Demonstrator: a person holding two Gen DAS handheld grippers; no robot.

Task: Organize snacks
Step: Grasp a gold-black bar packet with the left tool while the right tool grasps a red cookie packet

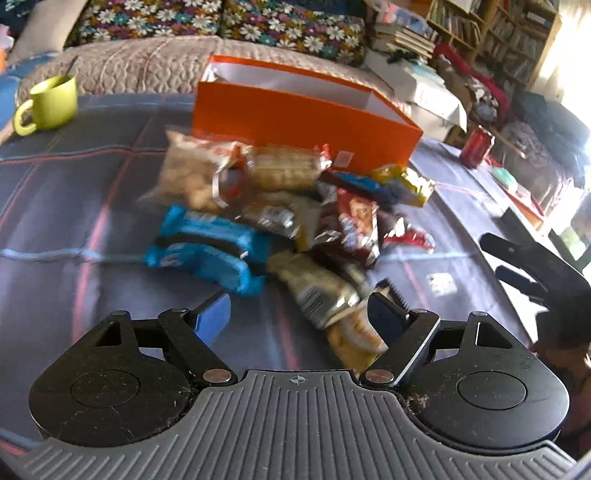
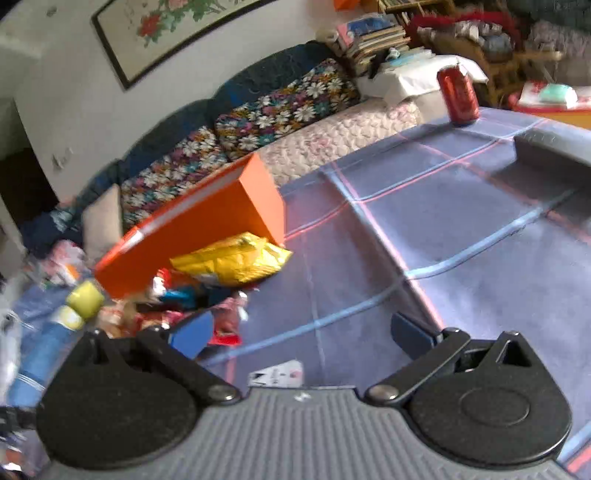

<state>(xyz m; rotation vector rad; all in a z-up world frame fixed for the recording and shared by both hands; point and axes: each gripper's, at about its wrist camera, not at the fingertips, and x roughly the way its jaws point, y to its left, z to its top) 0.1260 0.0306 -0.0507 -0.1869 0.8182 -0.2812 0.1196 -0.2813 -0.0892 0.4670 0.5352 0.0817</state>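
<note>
Above the snack pile [image 1: 280, 206], left claw [image 1: 299, 314] and right claw [image 2: 303, 332] tilt downward, both spread apart.

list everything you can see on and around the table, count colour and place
open cardboard box: one, orange outside, white inside, far side of table
snack packets: a heap, exact count unclear from blur, in front of the box
blue wrapped packet: one, blue, near left of heap
yellow crinkly bag: one, yellow, against the box's right end
ceramic mug: one, lime green, far left of table
drink can: one, red, far right edge of table
checked tablecloth: one, grey-blue with red lines
floral cushions: several, on sofa behind
left gripper: open, above a beige packet
right gripper: open, nothing between
</note>
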